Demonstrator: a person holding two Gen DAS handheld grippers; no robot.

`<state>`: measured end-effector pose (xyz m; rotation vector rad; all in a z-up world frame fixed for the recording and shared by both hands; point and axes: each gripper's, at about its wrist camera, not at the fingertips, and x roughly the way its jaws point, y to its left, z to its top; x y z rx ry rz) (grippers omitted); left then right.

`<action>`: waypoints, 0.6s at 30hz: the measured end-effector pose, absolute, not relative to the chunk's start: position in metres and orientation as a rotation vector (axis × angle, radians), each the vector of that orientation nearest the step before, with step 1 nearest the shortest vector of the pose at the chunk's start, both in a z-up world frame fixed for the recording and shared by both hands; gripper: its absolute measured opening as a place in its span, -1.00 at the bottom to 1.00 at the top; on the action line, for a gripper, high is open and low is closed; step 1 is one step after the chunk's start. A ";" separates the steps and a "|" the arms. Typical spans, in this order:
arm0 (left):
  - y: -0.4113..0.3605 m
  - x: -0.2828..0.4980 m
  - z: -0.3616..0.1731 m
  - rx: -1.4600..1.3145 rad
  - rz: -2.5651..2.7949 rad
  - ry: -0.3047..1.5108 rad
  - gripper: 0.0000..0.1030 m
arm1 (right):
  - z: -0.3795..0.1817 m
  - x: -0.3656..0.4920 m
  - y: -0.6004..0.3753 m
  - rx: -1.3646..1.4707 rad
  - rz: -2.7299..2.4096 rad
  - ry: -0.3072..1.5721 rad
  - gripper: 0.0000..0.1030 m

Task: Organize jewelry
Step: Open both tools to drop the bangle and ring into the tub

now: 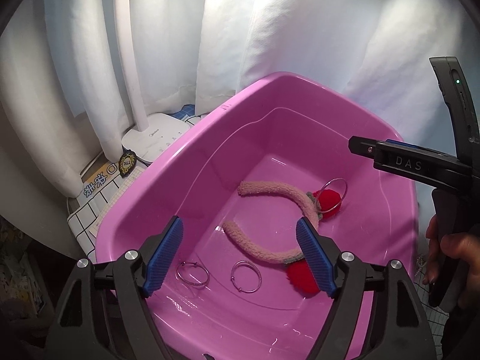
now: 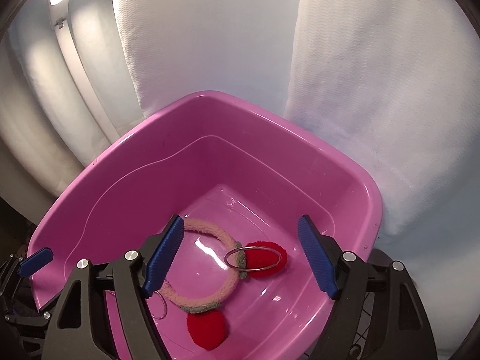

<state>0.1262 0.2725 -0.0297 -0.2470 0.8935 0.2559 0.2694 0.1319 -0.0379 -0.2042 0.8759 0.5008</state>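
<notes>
A pink plastic basin point(image 1: 180, 156) point(image 2: 120, 150) holds a fuzzy pink headband point(image 1: 270, 192) point(image 2: 210, 231) with two red pompoms point(image 1: 300, 279) point(image 2: 207, 330). A large silver ring point(image 1: 331, 195) point(image 2: 255, 259) leans on the far pompom. Two thin silver hoop earrings point(image 1: 192, 274) point(image 1: 246, 276) lie flat on the basin floor. My left gripper point(image 1: 240, 222) hangs open over the hoops, with nothing between its blue pads. My right gripper point(image 2: 241, 222) point(image 1: 390, 156) is open above the ring and the headband, holding nothing. One hoop point(image 2: 160, 304) peeks out beside its left finger.
White curtains point(image 1: 300, 30) hang close behind the basin. A white lamp base point(image 1: 156, 144), a black-and-gold badge point(image 1: 127, 163) and a checked cloth point(image 1: 90, 210) lie left of it. A person's hand point(image 1: 450, 255) holds the right gripper's handle at the right edge.
</notes>
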 end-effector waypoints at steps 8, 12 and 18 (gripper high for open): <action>0.272 0.118 -0.025 -0.250 0.266 0.883 0.48 | -0.033 0.264 0.128 -0.199 0.502 0.865 0.45; 0.271 0.113 -0.022 -0.254 0.274 0.876 0.50 | -0.029 0.257 0.127 -0.197 0.507 0.854 0.45; 0.269 0.105 -0.016 -0.253 0.281 0.861 0.57 | -0.024 0.249 0.124 -0.192 0.510 0.846 0.45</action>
